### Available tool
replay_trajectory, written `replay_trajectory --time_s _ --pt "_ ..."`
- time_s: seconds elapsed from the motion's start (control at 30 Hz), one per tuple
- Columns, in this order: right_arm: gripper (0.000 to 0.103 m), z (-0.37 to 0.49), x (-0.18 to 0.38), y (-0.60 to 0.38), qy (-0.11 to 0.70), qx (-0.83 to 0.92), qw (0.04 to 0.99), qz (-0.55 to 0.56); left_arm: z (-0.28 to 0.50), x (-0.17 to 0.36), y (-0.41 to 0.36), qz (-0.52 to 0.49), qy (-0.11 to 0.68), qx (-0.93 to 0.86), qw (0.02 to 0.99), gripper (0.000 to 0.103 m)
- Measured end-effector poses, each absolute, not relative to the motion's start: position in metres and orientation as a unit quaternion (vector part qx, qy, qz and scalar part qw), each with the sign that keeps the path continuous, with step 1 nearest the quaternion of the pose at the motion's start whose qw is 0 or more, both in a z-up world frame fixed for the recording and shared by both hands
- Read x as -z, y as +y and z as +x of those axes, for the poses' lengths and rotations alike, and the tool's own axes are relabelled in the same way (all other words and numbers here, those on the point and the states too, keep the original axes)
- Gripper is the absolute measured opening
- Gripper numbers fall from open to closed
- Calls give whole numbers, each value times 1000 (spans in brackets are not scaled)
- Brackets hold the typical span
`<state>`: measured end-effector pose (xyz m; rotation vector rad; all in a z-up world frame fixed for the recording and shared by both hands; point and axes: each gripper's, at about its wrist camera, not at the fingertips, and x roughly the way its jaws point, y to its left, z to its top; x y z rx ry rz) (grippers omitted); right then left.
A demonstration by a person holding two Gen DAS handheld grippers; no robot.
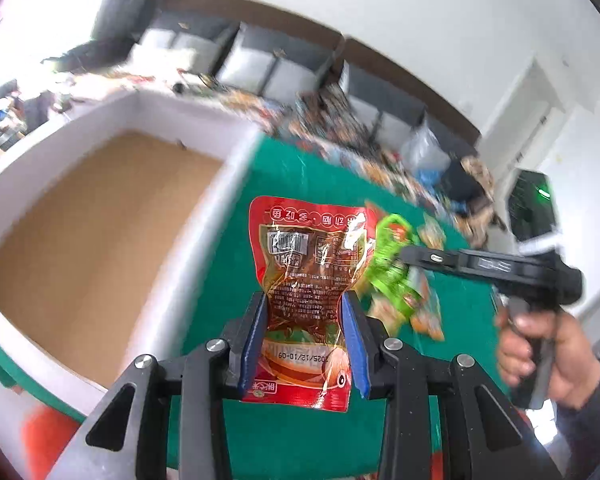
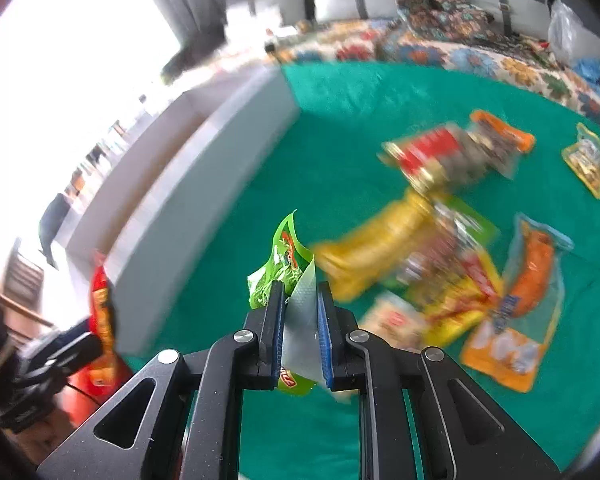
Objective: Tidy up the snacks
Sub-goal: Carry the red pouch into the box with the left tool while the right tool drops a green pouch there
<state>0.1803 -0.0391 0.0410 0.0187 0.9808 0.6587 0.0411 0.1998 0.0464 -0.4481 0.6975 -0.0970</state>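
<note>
Both grippers loaded, box not yet fed.

Left gripper point(image 1: 306, 344): fingers pinch the red snack pouch point(image 1: 308, 264) across its lower half, so the pouch stands up past the tips, barcode side toward the camera. It hangs above the green surface point(image 1: 236, 240), just beside the white box point(image 1: 220, 184), whose brown floor shows nothing in the part visible; held here, I judge, for a short carry over the wall. Right gripper point(image 2: 300, 320): fingers pressed on the green snack packet point(image 2: 280, 272) at a crumpled edge, packet clear of the surface and a little farther from the box. The loose snack pile point(image 2: 440, 264) lies well apart from the box on the far side of both grippers. Much of the frame is blurred; labels unreadable.
</note>
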Motion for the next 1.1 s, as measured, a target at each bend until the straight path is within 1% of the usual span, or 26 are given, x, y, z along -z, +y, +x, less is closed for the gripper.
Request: replay_trajectory --time_s 0.1,0.13,0.2,0.23,0.27,0.33,0.47,0.57,0.63,0.7,0.73,0.83,0.9,0.97,1.03,1.1 --pt "16 171 -80 -5 436 -366 820 55 45 -63 247 -209 333 -7 919 38" --pt "16 171 -90 11 429 -382 816 66 48 -64 266 -202 338 -34 919 39" --pt "17 170 -105 47 423 -414 801 91 54 -59 297 -190 360 -91 909 49" --pt "21 169 -111 70 418 -426 796 101 59 -53 313 -181 378 -127 899 68" --pt "38 169 -115 84 414 -427 797 109 62 -46 329 -176 396 -158 887 82" --pt "76 169 -121 104 411 -426 796 128 61 -36 348 -182 408 -183 876 83" --pt "75 170 -133 91 380 -412 816 140 49 -29 354 -192 391 -211 875 83" --pt "75 169 -126 48 357 -365 855 91 49 -29 338 -209 360 -186 890 83" --pt "75 171 -99 19 357 -319 876 51 57 -34 324 -215 347 -149 901 84" --pt "75 167 -55 -23 366 -249 897 -1 66 -33 297 -199 328 -102 918 86" --pt "75 165 -30 -48 376 -215 901 -21 71 -33 288 -187 327 -94 922 89" --pt "74 152 26 -131 389 -125 912 -42 97 -20 254 -123 358 -83 922 89" --pt "74 140 48 -184 389 -72 918 -41 111 -5 234 -94 394 -76 911 89" --pt "74 129 63 -232 387 -26 921 -36 117 -1 216 -65 414 -78 905 89" --pt "74 121 71 -266 387 6 921 -34 114 -1 201 -40 413 -85 906 89" --pt "74 112 78 -295 384 30 923 -24 110 -2 195 -47 417 -83 904 89"
